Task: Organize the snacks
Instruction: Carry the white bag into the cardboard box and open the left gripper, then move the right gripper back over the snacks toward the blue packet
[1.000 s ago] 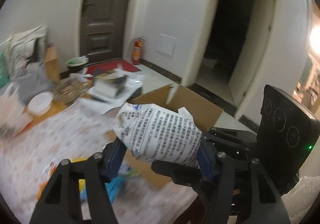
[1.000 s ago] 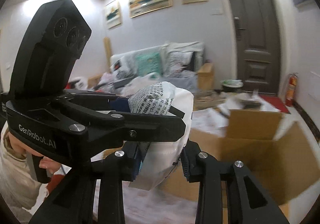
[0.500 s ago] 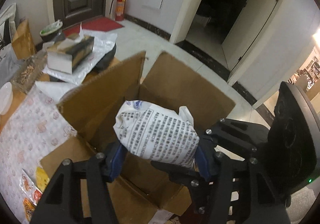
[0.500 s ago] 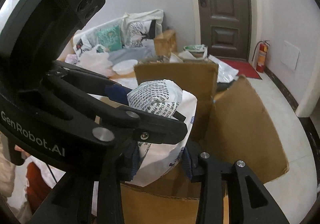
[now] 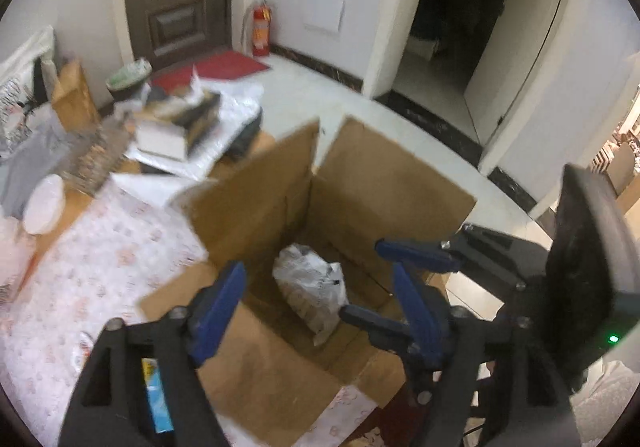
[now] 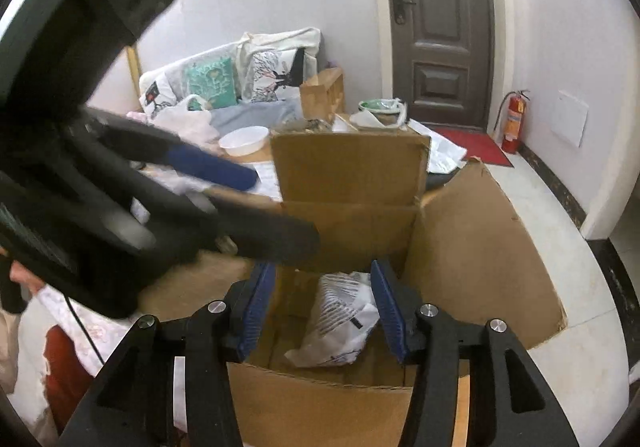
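Released since the earlier frames: white printed snack bag (image 5: 310, 289) now down inside cardboard box (image 5: 256, 203), clear of both grippers. Left gripper (image 5: 316, 301) and right gripper (image 6: 322, 307) just opening, wide, holding nothing, poised over the box. Loose packets (image 5: 154, 391) on the tablecloth (image 5: 100, 247) apparently left to sort.

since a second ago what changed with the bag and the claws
Both claws, left claw and right claw, have just been opening and let go of the white printed bag, which dropped into the cardboard box. Nothing is between the pads now. The box stayed on the table.
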{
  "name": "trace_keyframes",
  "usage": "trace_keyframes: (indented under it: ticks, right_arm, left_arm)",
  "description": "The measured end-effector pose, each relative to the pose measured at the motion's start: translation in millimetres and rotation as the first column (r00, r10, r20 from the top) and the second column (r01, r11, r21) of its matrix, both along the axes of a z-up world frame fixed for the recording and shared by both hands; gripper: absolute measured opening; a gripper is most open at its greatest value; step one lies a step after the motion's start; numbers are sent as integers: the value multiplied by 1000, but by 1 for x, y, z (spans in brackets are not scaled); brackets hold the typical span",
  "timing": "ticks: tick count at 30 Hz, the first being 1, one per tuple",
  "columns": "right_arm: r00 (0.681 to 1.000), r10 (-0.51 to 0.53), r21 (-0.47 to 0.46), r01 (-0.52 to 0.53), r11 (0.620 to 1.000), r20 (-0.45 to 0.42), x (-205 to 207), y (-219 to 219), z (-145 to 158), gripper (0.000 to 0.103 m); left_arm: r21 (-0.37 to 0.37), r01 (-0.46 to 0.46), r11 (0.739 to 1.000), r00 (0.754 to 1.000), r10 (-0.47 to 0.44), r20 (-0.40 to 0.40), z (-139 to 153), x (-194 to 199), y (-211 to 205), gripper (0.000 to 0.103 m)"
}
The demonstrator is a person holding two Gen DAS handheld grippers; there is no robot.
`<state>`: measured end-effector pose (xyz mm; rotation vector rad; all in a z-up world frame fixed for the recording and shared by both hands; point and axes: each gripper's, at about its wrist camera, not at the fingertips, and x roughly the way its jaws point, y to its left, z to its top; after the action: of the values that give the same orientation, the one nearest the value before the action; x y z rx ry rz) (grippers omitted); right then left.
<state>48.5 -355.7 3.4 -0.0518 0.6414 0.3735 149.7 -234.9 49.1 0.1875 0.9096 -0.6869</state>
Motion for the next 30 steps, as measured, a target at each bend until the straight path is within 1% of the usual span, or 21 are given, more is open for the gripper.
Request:
trace_keyframes:
  ticks: [5, 8, 10, 13, 16, 19, 20, 22, 24, 25, 26, 27, 28, 30]
  right_arm:
    - [996, 81, 21, -82, 996, 34, -17, 28, 14, 46]
    - [987, 151, 45, -153, 987, 47, -29, 51, 19, 46]
    - [980, 194, 55, -196, 979, 52, -37, 66, 21, 46]
    - [959, 278, 68, -281, 957, 53, -46, 101, 24, 46]
    - [943, 330, 69, -332, 941, 38, -51, 132, 20, 46]
    - [929, 371, 83, -369, 926, -3, -54, 164, 7, 48]
    - [927, 375, 101, -370, 923, -30, -53, 176, 0, 51]
    - [930, 361, 131, -350, 927, -71, -51, 188, -14, 56]
    - [942, 311, 156, -292, 944, -122, -43, 202, -31, 59]
    - [948, 290, 158, -268, 950, -134, -41, 202, -38, 63]
    - [956, 243, 168, -215, 962, -164, -34, 206, -48, 68]
    - [960, 206, 185, -170, 968, -190, -27, 205, -56, 71]
    - [961, 179, 199, -138, 970, -210, -22, 202, -62, 77]
    - [958, 86, 230, -21, 973, -273, -7, 199, -80, 78]
  left_arm:
    - [-44, -75, 996, 993, 78, 86, 29, -27, 53, 83]
    - [-66, -141, 988, 980, 149, 129, 38, -46, 94, 84]
    - [-77, -192, 978, 968, 202, 149, 38, -57, 123, 86]
    - [-95, -249, 964, 952, 262, 157, 31, -72, 163, 87]
    - [-105, -294, 950, 939, 308, 156, 15, -84, 199, 88]
    - [-124, -325, 937, 925, 343, 166, -5, -94, 230, 88]
    - [-128, -335, 933, 921, 353, 164, -13, -96, 239, 88]
    - [-135, -358, 924, 915, 376, 149, -30, -97, 257, 88]
    - [-138, -387, 912, 905, 405, 132, -49, -97, 276, 88]
    - [-137, -397, 907, 902, 414, 126, -57, -96, 281, 88]
    - [-138, -408, 902, 898, 424, 117, -66, -95, 287, 88]
    - [-140, -420, 897, 895, 435, 103, -76, -93, 296, 88]
    - [-142, -424, 895, 894, 438, 94, -83, -92, 301, 88]
    - [-152, -433, 888, 892, 447, 71, -98, -87, 311, 88]
